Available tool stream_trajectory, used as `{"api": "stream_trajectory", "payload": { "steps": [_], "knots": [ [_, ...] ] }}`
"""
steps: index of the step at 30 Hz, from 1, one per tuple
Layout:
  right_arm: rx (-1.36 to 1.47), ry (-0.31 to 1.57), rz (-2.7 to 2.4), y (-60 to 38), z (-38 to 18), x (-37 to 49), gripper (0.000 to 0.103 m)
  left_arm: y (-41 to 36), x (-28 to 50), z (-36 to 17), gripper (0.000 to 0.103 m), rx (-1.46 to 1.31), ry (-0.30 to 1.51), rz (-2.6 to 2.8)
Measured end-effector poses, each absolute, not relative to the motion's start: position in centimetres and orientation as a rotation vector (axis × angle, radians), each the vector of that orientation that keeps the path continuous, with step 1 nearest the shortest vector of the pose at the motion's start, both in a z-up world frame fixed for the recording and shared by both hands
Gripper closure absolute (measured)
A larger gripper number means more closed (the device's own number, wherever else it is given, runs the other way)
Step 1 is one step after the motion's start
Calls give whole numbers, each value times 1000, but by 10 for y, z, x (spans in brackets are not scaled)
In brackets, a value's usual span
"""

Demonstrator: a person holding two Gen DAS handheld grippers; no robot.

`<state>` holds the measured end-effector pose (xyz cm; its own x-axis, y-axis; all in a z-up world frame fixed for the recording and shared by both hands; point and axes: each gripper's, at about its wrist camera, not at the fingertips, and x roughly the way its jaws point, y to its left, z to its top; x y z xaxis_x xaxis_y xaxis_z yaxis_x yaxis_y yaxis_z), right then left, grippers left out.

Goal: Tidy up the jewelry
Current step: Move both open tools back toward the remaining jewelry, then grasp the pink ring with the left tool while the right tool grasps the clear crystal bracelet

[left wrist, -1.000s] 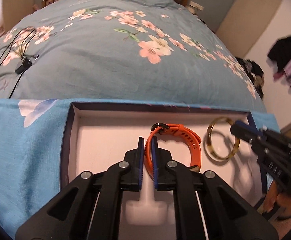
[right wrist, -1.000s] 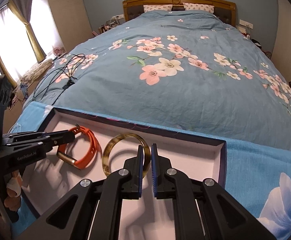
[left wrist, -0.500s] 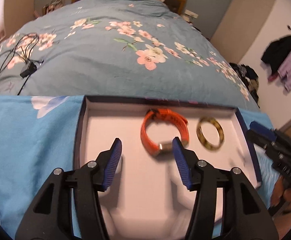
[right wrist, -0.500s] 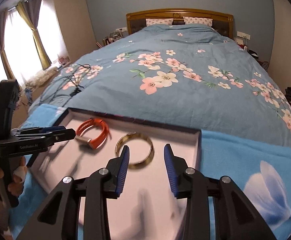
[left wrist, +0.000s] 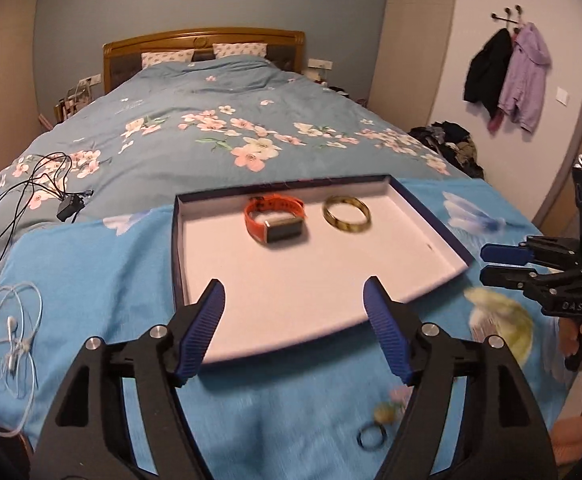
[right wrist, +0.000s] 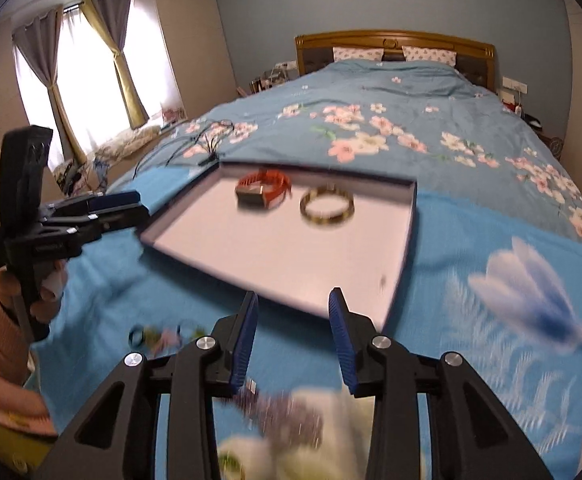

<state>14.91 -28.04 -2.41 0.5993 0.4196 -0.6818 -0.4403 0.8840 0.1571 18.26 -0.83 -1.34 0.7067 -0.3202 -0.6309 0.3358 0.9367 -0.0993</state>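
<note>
Orange watch, gold bangle, white tray

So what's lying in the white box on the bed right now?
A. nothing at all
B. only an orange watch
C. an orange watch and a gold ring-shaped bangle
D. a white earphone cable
C: the shallow white box with dark rim holds the orange-strapped watch and the gold ring-shaped bangle, lying side by side and apart.
</note>
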Motion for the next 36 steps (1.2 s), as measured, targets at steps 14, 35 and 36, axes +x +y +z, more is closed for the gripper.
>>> {"api": "stream_trajectory", "payload": {
  "steps": [14,35,36],
  "knots": [
    [18,846,452,-292,-58,114,59,-33,109,-48,32,134,750,-453],
    [56,854,450,-294,-61,114,59,-81,106,-75,54,113,899,-668],
    [55,854,450,-294,-61,113,59,-80,107,-75,54,105,900,-667]
  ]
}}
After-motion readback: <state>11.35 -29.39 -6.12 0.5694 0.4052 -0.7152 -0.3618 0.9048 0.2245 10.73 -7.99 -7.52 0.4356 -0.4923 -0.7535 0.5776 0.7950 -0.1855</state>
